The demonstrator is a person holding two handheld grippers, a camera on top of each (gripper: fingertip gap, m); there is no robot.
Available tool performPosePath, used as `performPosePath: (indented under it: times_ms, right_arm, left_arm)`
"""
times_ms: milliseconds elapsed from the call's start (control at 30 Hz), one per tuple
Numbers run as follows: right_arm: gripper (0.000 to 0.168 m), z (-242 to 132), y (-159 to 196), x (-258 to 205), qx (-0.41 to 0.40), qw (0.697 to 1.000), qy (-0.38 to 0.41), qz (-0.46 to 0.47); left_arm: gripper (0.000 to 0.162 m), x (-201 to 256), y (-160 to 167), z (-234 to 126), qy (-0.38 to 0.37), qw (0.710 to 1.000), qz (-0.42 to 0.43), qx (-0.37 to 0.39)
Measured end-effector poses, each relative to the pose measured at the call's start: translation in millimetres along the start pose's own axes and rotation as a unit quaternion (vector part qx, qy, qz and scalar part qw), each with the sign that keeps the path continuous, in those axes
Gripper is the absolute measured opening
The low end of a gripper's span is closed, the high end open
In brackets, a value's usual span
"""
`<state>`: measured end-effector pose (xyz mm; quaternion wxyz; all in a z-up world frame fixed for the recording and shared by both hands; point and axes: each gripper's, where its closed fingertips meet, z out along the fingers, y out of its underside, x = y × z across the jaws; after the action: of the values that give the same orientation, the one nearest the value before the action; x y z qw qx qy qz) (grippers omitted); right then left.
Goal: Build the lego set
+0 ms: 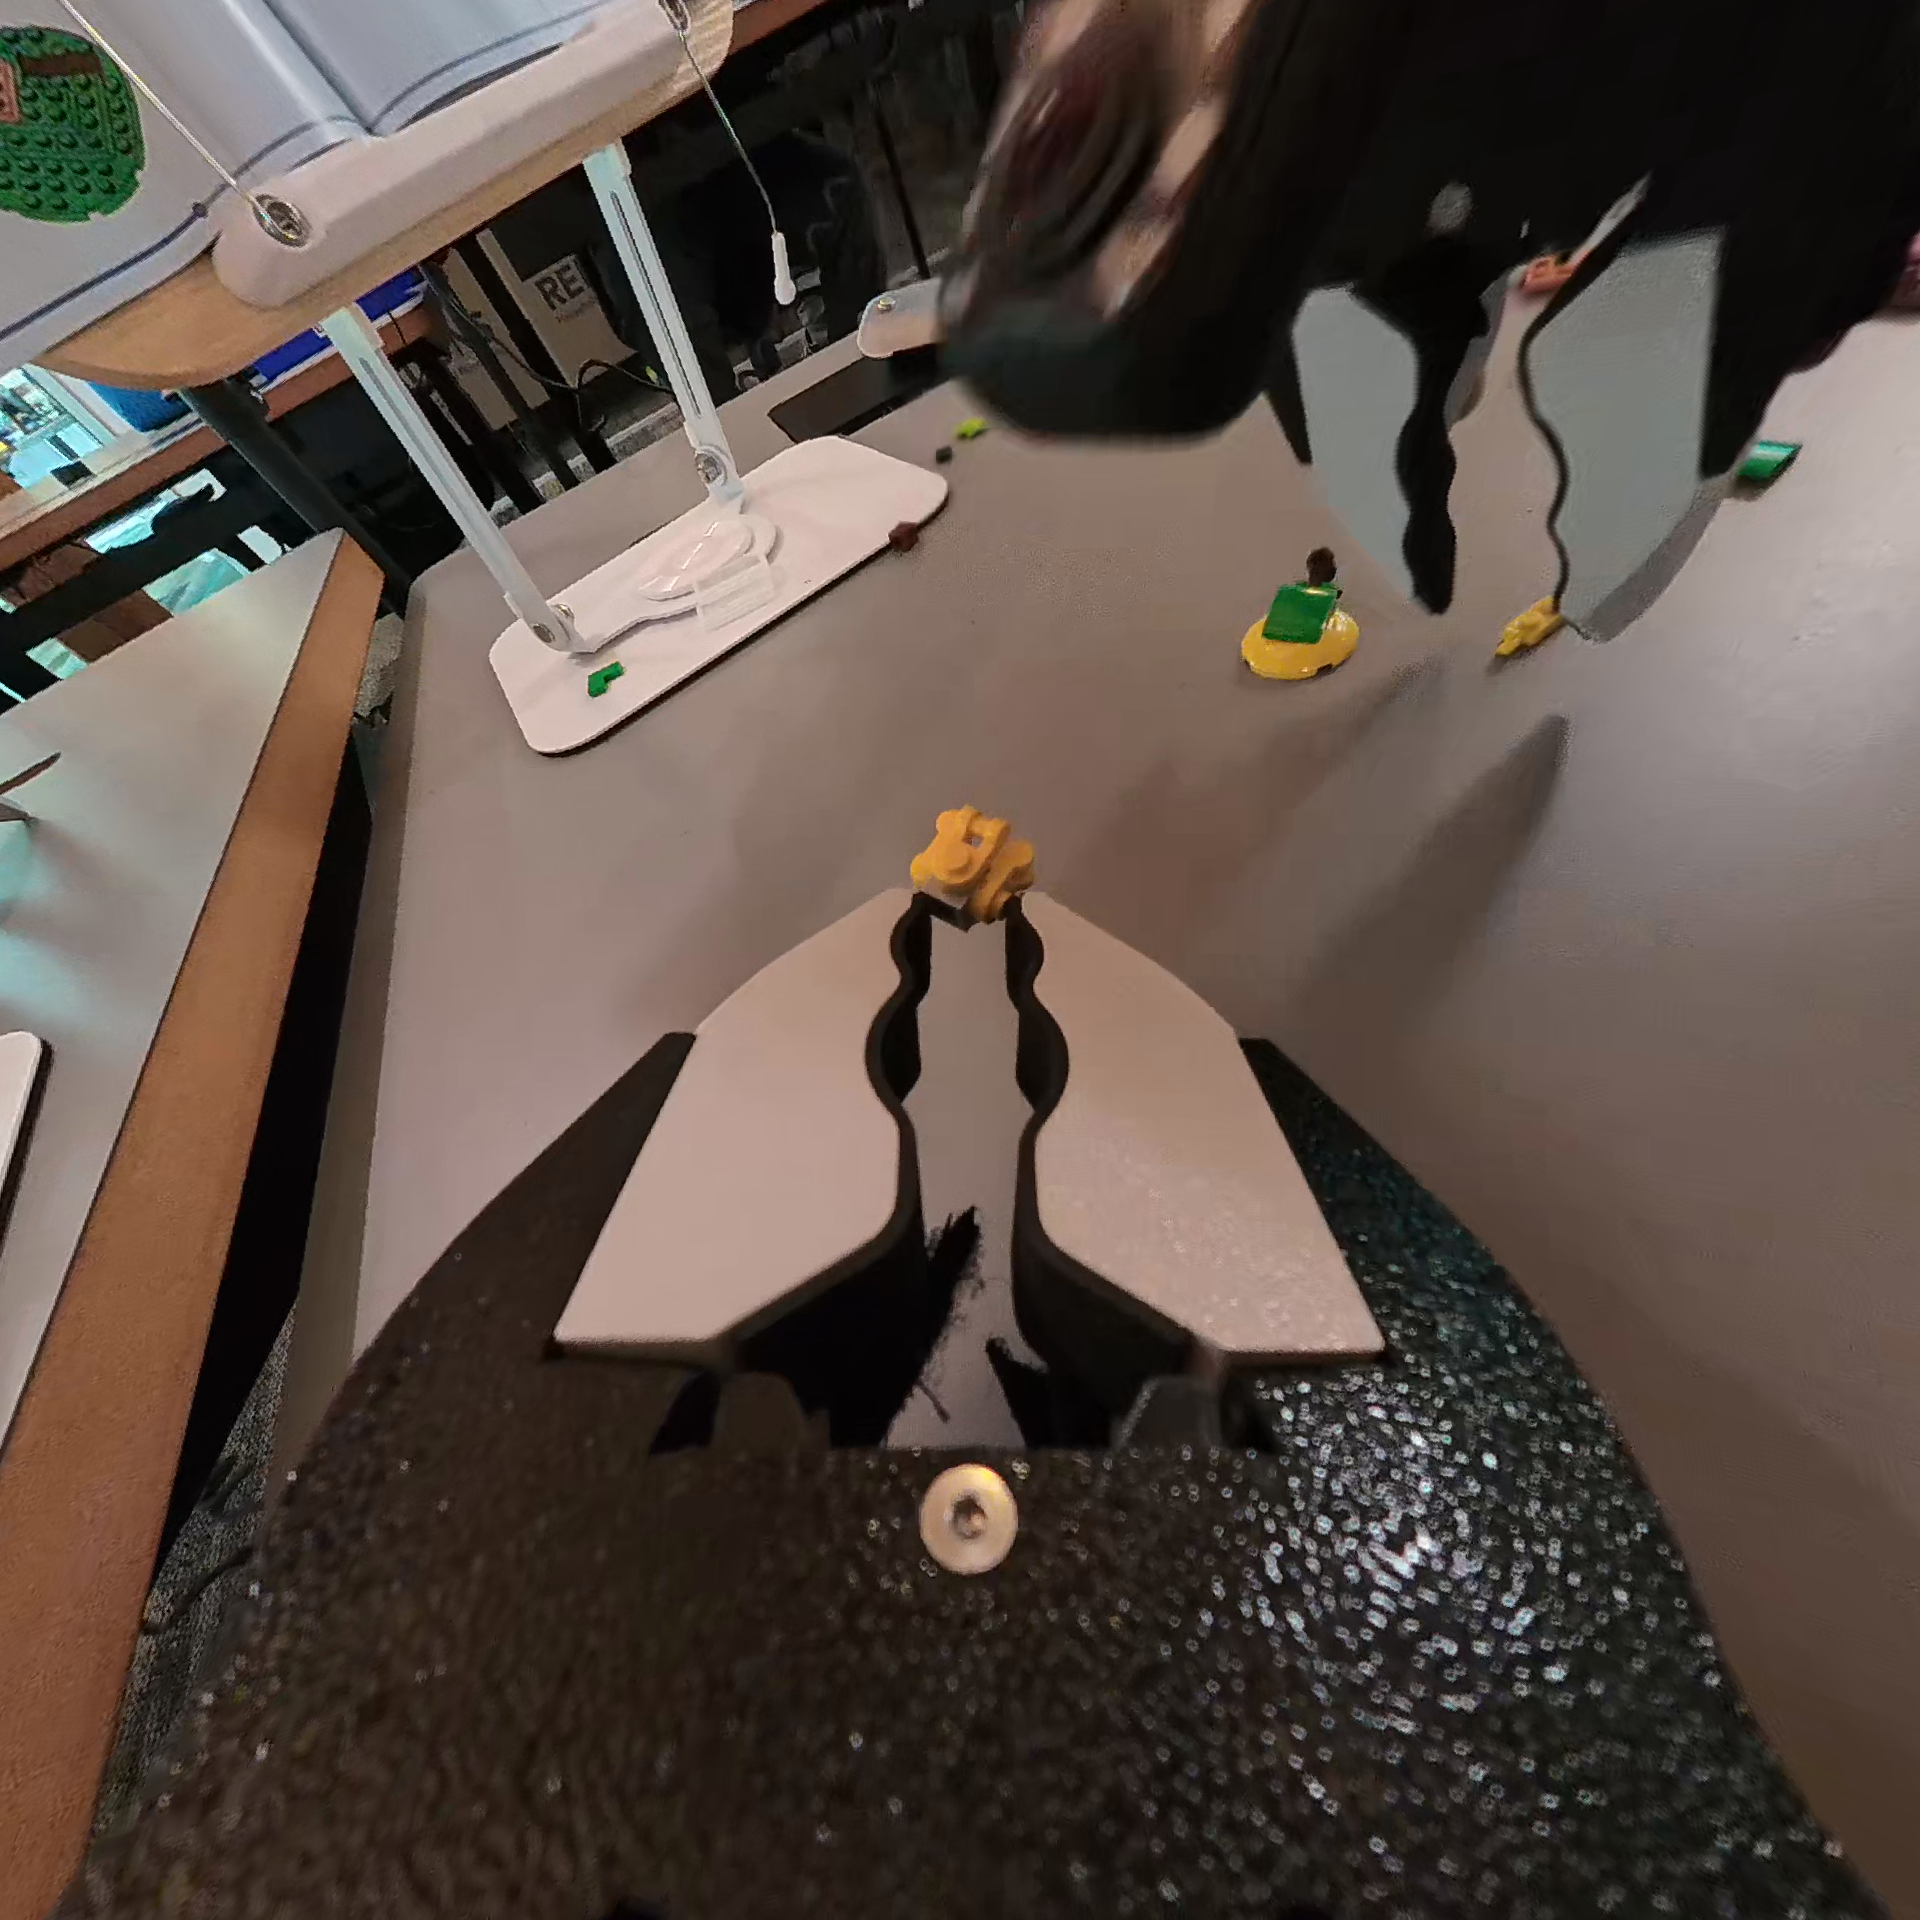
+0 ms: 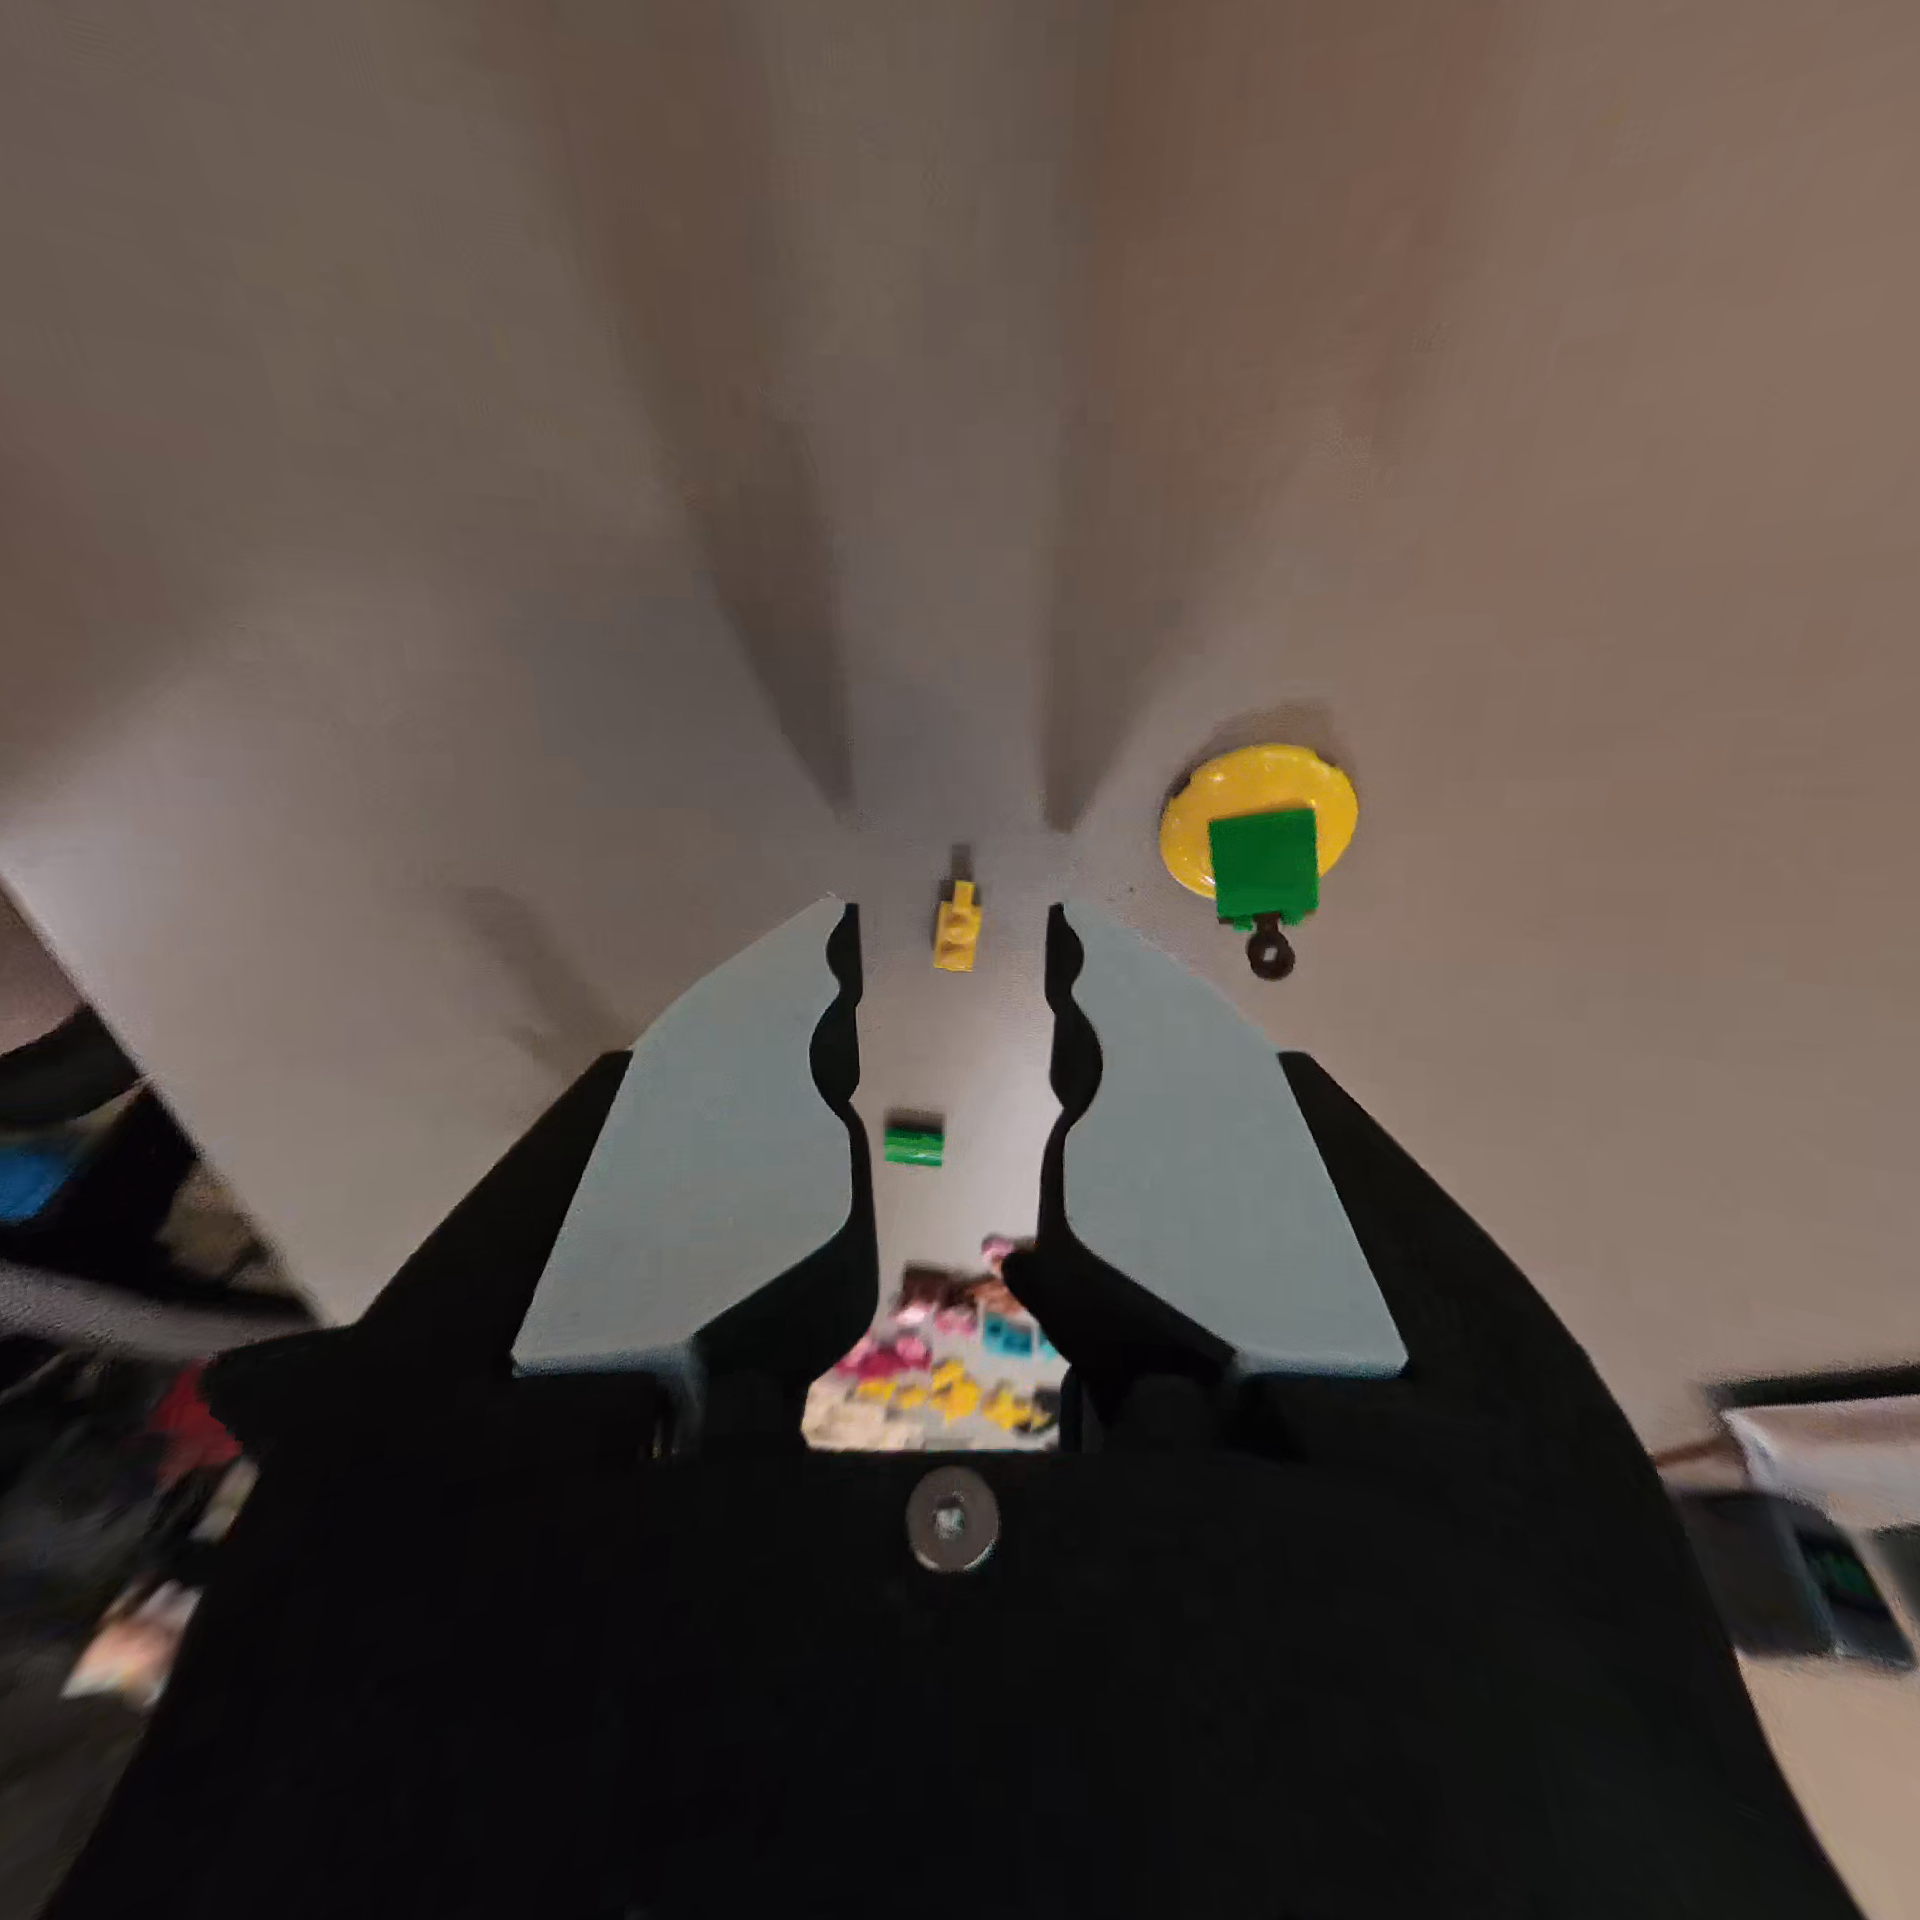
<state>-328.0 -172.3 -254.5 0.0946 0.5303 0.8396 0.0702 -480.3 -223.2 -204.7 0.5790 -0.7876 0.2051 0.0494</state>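
Note:
My left gripper (image 1: 961, 912) is shut on a small yellow lego assembly (image 1: 971, 854) and holds it at its tips above the grey table (image 1: 1039, 727). My right gripper (image 2: 951, 914) is open and points down at the table, with a small yellow piece (image 2: 956, 925) lying between its fingertips. In the left wrist view the right gripper (image 1: 1501, 603) is blurred at the upper right, above that yellow piece (image 1: 1527, 629). A yellow round dish with a green plate on it (image 2: 1262, 831) lies just beside, also in the left wrist view (image 1: 1299, 629).
A white book stand (image 1: 717, 592) holding an open instruction booklet (image 1: 156, 114) stands at the back left, with a green piece (image 1: 603, 681) on its base. A green brick (image 2: 914, 1141) and a pile of coloured pieces (image 2: 935, 1361) lie behind the right gripper's tips. The table edge (image 1: 384, 831) runs on the left.

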Motion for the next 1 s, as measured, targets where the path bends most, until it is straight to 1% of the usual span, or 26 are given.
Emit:
performPosePath:
  times_ms: [33,133,200,300,433,500,600,633,700,733,767,800,867,933,1000]
  right_arm:
    - [0.032,0,3,2,0.027,0.999,0.016,-0.008]
    - [0.029,8,10,-2,0.105,0.994,0.010,0.001]
    - [0.028,12,15,4,0.137,0.990,0.022,0.014]
    - [0.024,10,11,7,0.190,0.981,0.031,0.019]
    - [0.015,10,8,1,0.206,0.978,0.034,0.013]
    - [0.006,11,7,-2,0.207,0.978,0.031,0.017]
    - [0.006,11,8,-3,0.206,0.977,0.033,0.050]
    - [0.006,11,8,-3,0.204,0.977,0.046,0.052]
    - [0.006,5,5,0,0.209,0.970,0.114,0.048]
    - [0.006,-3,-3,-1,0.233,0.960,0.149,0.051]
    - [0.006,-15,-13,-2,0.264,0.943,0.193,0.059]
    - [0.006,-29,-22,-3,0.296,0.921,0.244,0.071]
    - [0.005,-55,-37,-6,0.347,0.866,0.350,0.086]
    - [0.005,-66,-47,-13,0.355,0.820,0.441,0.081]
    - [0.005,-70,-56,-14,0.342,0.777,0.524,0.061]
  left_arm:
    - [0.014,0,-2,0,0.000,1.000,0.001,0.003]
    - [0.014,4,-9,3,0.005,1.000,0.006,0.015]
    - [0.014,8,-11,5,0.012,1.000,0.008,0.017]
    - [0.014,13,-9,9,0.017,1.000,0.021,0.008]
    - [0.014,18,-6,12,0.025,0.999,0.029,0.000]
    - [0.014,21,-9,13,0.032,0.999,0.033,0.005]
    - [0.014,28,-13,16,0.040,0.998,0.043,0.011]
    - [0.014,32,-14,18,0.044,0.998,0.051,0.015]
    - [0.013,41,-16,23,0.053,0.996,0.072,0.016]
    - [0.013,44,-16,25,0.052,0.995,0.087,0.017]
    - [0.013,46,-16,26,0.048,0.993,0.105,0.018]
    - [0.013,47,-17,27,0.044,0.992,0.120,0.020]
    - [0.013,49,-19,28,0.038,0.988,0.146,0.033]
    - [0.013,49,-20,27,0.027,0.985,0.167,0.044]
    - [0.013,49,-21,27,0.021,0.982,0.182,0.051]
